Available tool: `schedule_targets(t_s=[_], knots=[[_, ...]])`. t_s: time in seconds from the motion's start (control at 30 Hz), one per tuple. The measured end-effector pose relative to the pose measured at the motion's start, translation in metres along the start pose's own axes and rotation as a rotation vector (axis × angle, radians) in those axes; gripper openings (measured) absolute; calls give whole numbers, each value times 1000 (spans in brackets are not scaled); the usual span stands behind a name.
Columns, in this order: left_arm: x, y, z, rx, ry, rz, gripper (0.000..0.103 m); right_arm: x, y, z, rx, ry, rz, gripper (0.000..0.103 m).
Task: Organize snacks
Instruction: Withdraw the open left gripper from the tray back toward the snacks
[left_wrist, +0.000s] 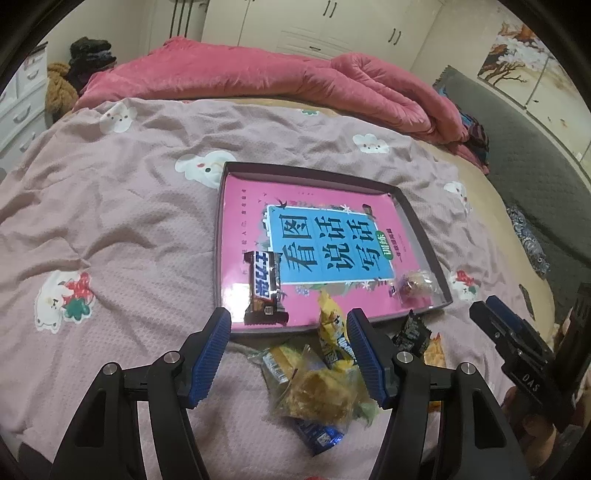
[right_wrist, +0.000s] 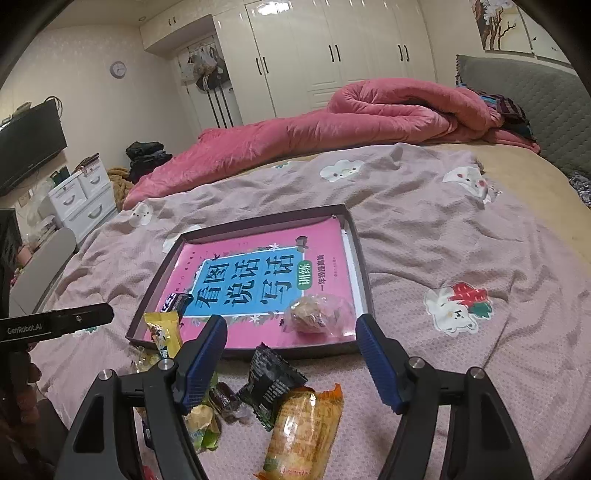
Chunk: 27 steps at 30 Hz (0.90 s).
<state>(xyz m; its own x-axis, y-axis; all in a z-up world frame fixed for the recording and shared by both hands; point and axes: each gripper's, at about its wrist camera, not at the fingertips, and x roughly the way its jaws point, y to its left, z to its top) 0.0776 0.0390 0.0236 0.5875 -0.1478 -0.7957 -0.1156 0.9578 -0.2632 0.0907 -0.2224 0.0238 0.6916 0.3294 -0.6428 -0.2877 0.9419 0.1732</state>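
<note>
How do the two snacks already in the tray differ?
The chocolate bar has an opaque dark wrapper with white lettering; the round pastry sits in clear plastic, so its contents show. The chocolate bar is long and rectangular, the round pastry a squat lump. The chocolate bar lies at the tray's near corner on the left gripper's side, the round pastry at the near corner on the right gripper's side. Both rest on the pink book cover, untouched by either gripper.

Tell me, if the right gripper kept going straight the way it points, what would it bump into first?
Probably the black snack packet on the bedspread, just before the tray. The right gripper is open and empty; depth is hard to judge.
</note>
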Motion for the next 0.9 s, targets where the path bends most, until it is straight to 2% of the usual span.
schedule_targets(t_s=[0.6, 0.9], knots=[[-3, 7, -17, -7, 42, -20, 67, -3, 7, -21, -12, 73, -16, 72], [4, 9, -28, -42, 97, -50, 67, -5, 6, -27, -4, 96, -26, 72]])
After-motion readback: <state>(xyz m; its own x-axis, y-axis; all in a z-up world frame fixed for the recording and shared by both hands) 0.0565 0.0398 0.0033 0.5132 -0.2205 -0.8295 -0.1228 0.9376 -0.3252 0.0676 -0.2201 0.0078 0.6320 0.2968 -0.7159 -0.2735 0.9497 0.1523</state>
